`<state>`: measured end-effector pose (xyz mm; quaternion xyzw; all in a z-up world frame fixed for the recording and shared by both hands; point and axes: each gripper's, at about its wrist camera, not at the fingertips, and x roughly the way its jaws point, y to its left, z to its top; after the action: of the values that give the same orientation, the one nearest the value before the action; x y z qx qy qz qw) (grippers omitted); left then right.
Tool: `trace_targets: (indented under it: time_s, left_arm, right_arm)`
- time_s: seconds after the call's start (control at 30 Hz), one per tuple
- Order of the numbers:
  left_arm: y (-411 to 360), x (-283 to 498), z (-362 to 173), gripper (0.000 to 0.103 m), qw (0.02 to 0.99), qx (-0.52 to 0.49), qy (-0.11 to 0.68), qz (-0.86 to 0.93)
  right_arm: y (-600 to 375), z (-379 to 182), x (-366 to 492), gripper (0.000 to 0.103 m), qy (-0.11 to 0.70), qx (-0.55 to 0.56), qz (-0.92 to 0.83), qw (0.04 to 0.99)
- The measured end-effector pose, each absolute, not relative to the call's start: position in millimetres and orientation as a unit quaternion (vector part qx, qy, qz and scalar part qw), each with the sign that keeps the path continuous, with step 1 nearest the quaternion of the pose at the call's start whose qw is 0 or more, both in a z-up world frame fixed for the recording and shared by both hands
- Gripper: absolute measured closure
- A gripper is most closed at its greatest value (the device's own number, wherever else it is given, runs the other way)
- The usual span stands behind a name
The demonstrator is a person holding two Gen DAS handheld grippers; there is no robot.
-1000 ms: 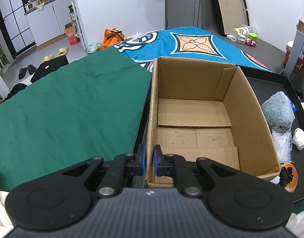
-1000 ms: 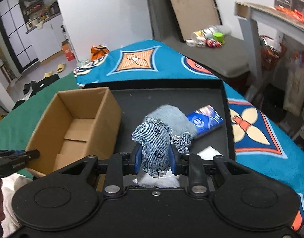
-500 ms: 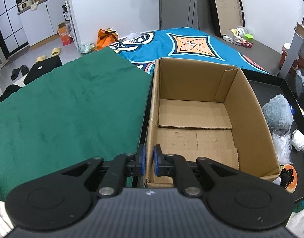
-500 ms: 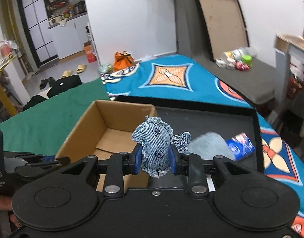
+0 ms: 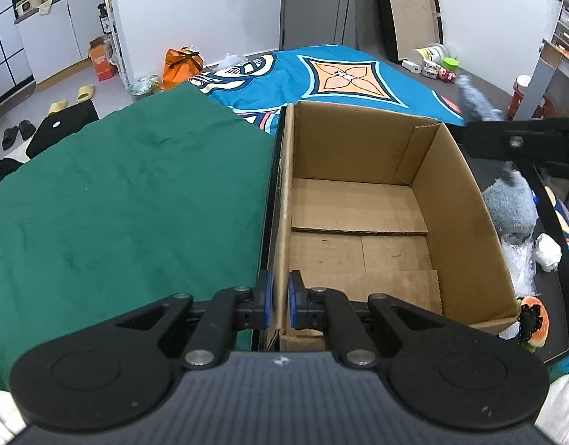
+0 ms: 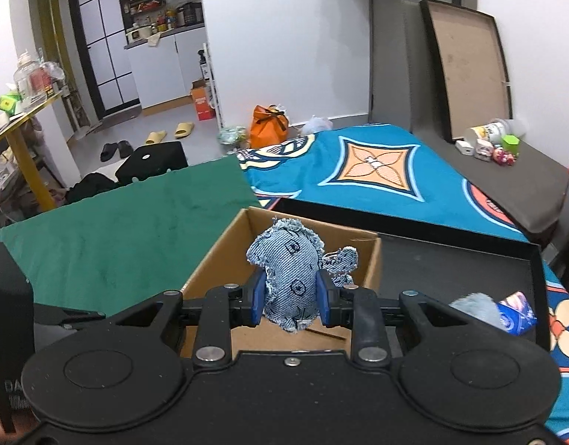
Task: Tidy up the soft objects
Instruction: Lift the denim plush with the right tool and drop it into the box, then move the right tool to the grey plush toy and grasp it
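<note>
Right gripper (image 6: 290,302) clamped on denim toy (image 6: 290,278), held above box (image 6: 217,263).
Left gripper (image 5: 278,298) pinched narrow on box (image 5: 466,185) wall at lower centre of left view, one pad inside, one outside. Box empty, standing in black tray (image 6: 469,256) beside green cloth (image 5: 117,193). Grey plush (image 5: 508,204) lying in tray at right edge of left view, beside box; blue packet (image 6: 516,313) touching plush at right of right view.
</note>
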<state>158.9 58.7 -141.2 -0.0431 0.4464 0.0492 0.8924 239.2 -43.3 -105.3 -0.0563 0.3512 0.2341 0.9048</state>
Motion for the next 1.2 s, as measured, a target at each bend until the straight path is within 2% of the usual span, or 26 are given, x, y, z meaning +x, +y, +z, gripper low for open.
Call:
trace_targets:
  time_s: [0.23,0.27,0.37,0.4,0.63,0.73,0.83,0.97,1.07,1.1,1.2]
  left_arm:
    - [66.9,159.7,-143.4,0.094,0.892,-0.071,0.444,0.046]
    - [68.3,159.6,-143.1,0.094,0.892,-0.076,0.444,0.047]
    - [69.6,158.6,-142.3,0.093,0.893,-0.082,0.44,0.05]
    - [69.4,158.3,-142.5,0.093,0.893,-0.083,0.439,0.051]
    - [65.3,157.2,-142.1,0.092,0.893,-0.083,0.437,0.059]
    - [62.1,156.6,-138.5,0.09,0.895,-0.079,0.436,0.062]
    - [58.3,156.6,-135.4,0.081,0.896,-0.072,0.434,0.067]
    - [50.9,157.7,-130.8,0.063,0.899,-0.06,0.426,0.076]
    - [43.9,158.8,-128.0,0.053,0.901,-0.05,0.422,0.081]
    - [41.8,159.4,-127.3,0.051,0.902,-0.046,0.421,0.081]
    - [36.2,161.5,-126.5,0.036,0.902,-0.033,0.422,0.084]
  right_arm:
    - [-24.0,-107.8,237.7,0.072,0.34,-0.054,0.257,0.903]
    - [-22.4,-108.0,236.6,0.069,0.338,-0.053,0.26,0.903]
    - [-20.0,-109.7,234.8,0.05,0.34,-0.048,0.267,0.9]
    - [-20.9,-110.1,233.6,0.048,0.341,-0.044,0.267,0.9]
    - [-32.4,-112.3,227.8,0.046,0.359,-0.036,0.249,0.899]
    - [-37.5,-111.4,225.4,0.041,0.361,-0.036,0.244,0.899]
    - [-45.7,-109.2,223.2,0.036,0.359,-0.031,0.235,0.903]
    - [-60.8,-108.5,224.3,0.035,0.356,-0.015,0.22,0.908]
    - [-73.4,-109.3,225.5,0.034,0.354,-0.007,0.213,0.911]
    - [-76.3,-109.6,225.4,0.031,0.352,-0.008,0.213,0.912]
    - [-84.7,-111.4,225.6,0.026,0.344,-0.009,0.202,0.917]
